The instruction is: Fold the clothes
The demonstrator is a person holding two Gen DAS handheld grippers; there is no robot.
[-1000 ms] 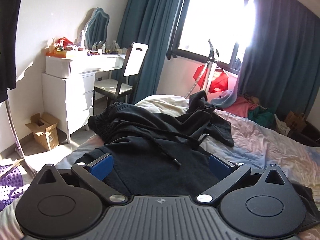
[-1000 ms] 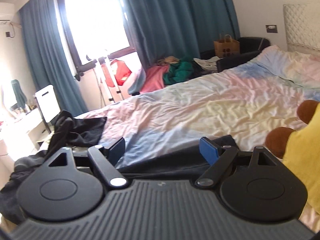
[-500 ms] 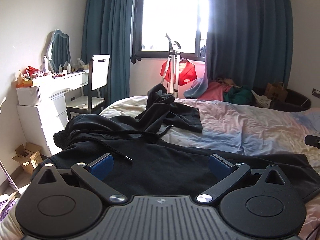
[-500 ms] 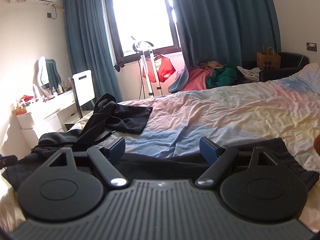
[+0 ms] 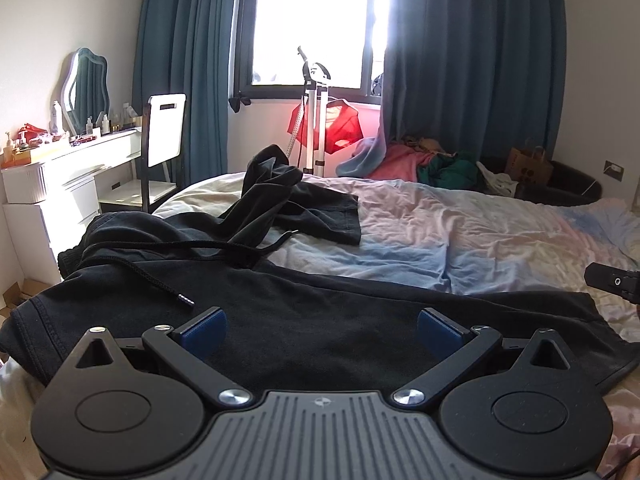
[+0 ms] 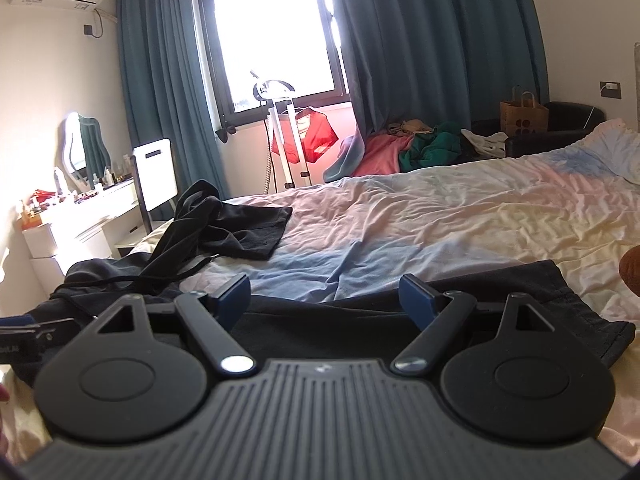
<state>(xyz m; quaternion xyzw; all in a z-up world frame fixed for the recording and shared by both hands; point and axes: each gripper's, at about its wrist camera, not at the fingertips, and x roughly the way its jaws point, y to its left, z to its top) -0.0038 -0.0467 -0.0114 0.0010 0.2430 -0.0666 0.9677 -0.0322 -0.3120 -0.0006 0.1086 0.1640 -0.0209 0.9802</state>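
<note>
Both views have swung round to face the window, and I now look straight across the bed rather than toward the dresser or the headboard side as a second ago. That tells me I've squared up to the work.

The black hoodie lies spread along the near edge of the bed, its drawstring trailing across the chest. A second dark garment sits crumpled just beyond it, touching the hood end.

My left hand-held gripper hangs wide over the hoodie's body, nothing between its blue pads. My right hand-held gripper is also spread wide, empty, above the hoodie's hem end.

A second back the hoodie looked bunched in the left view; now it reads flatter and longer. I judge the folding itself hasn't started: next I'd need to pinch an edge at each end.
</note>
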